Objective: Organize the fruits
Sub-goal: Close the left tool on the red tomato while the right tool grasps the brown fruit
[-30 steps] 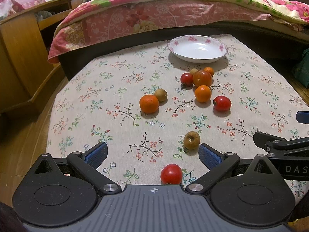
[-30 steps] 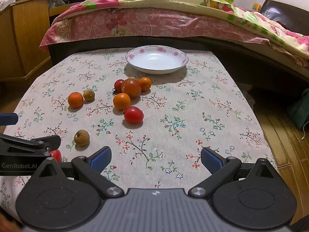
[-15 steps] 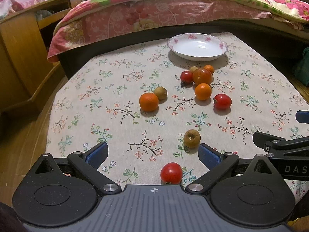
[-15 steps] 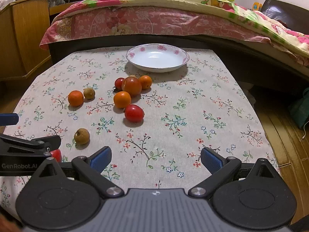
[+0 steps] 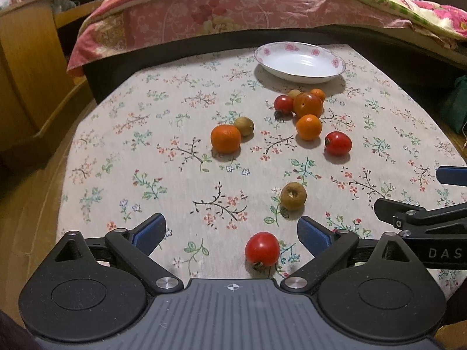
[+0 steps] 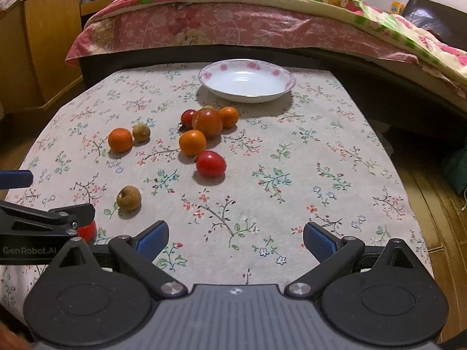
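Several fruits lie on a floral tablecloth (image 5: 175, 175). A red tomato (image 5: 262, 249) sits between the open fingers of my left gripper (image 5: 230, 230), near its base. A brown fruit (image 5: 293, 196) lies just beyond the right fingertip. Farther off are an orange (image 5: 225, 138), a small green-brown fruit (image 5: 244, 125), a red tomato (image 5: 338, 143) and a cluster of oranges and tomatoes (image 5: 306, 108). An empty white bowl (image 5: 299, 61) stands at the far edge. My right gripper (image 6: 235, 236) is open and empty over the near cloth; the bowl (image 6: 246, 81) shows ahead of it.
A bed with a pink floral quilt (image 5: 233, 11) runs behind the table. A wooden cabinet (image 5: 26, 67) stands at the left. The right gripper's body (image 5: 423, 218) shows at the right in the left wrist view. Wooden floor (image 6: 437, 218) lies to the right.
Both views have shifted slightly forward and down toward the table; the fruits have not moved on the cloth. Both grippers stay open.
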A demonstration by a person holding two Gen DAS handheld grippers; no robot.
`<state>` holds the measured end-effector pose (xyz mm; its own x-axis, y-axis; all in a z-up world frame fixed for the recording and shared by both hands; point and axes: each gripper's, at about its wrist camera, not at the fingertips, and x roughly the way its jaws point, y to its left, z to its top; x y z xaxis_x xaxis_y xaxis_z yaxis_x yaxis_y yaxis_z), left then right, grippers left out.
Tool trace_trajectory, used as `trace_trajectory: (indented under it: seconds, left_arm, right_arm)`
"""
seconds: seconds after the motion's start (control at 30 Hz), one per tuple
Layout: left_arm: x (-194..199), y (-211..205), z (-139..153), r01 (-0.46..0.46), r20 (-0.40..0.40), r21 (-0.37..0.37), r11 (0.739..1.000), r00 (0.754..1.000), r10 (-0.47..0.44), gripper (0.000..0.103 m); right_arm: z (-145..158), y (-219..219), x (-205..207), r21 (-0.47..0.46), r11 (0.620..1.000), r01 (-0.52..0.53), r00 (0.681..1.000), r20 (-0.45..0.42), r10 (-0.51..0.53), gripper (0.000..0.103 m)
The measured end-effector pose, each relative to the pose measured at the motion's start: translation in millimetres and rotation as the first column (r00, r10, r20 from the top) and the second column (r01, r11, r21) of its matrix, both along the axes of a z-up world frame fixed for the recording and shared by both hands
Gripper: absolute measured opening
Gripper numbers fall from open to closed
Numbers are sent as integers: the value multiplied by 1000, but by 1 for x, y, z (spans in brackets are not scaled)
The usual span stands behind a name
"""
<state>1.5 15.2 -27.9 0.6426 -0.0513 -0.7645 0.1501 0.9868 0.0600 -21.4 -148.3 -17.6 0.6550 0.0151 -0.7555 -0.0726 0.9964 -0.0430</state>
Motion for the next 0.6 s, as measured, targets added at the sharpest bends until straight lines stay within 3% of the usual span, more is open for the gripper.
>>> trace_trajectory:
  seconds: [0.17, 0.3, 0.43, 0.6]
  left_arm:
    - [0, -1, -5, 38, -21, -15, 999, 999, -39, 93]
    - [0, -4, -11, 64, -40, -10, 998, 997, -65, 74]
    - [3, -3, -16, 66, -72, -28, 997, 995, -68, 66]
    - [3, -5, -18, 81, -81, -22, 996, 993, -83, 62]
  right_arm:
    - [-1, 3, 3, 1, 1000, -31, 1000, -4, 31, 98]
    - [-1, 2, 7, 21, 999, -39, 999, -11, 39, 98]
    - [-2, 4, 10, 29, 998, -60, 998, -24, 61, 88]
    - [-1, 13, 17, 52, 991, -123, 992, -23, 124, 76]
